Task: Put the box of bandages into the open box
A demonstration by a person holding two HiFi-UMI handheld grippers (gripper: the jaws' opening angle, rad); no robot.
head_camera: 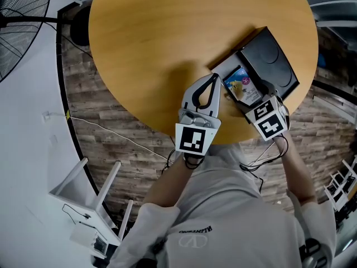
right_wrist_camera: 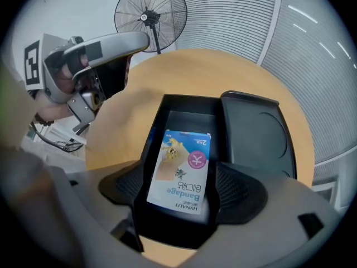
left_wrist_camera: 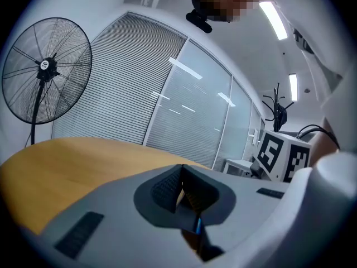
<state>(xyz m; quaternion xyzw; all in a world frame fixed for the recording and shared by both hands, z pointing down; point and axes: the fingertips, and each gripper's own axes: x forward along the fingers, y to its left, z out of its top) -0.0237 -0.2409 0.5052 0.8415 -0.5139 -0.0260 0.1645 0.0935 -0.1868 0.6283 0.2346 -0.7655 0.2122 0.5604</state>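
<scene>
Step in hand: the placing looks all but finished. The box of bandages (right_wrist_camera: 181, 169) is seen lying face up inside the open box (right_wrist_camera: 189, 119), its far end a little short of the bare far floor and its near end close to the near wall. It may be propped slightly, but that cannot be settled from these views. The hinged lid (right_wrist_camera: 259, 130) is laid flat just beside the tray, on the round wooden table (head_camera: 167, 38).

Right gripper (right_wrist_camera: 181, 177): the jaws are spread wide, one on each side of the tray's near end. The pads are not seen touching the box of bandages, so it is judged released. Whether the pads brush the tray's outer walls cannot be made out.

Left gripper (left_wrist_camera: 179, 175): the jaws are pressed together with nothing between them. It is idle.

Pose: the right gripper is held over the near end of the open box and angled down into it. The left gripper is parked just beside it near the table's edge, pointing out across the bare tabletop, with its marker cube (head_camera: 196, 138) toward the person.

Next move, as judged — a straight lift of the right gripper, jaws kept wide, so that neither the tray walls nor the box of bandages are caught and dragged. Nothing is asked of the left gripper unless the tray shifts and needs steadying.

A pedestal fan (right_wrist_camera: 150, 15) is noted beyond the table.
</scene>
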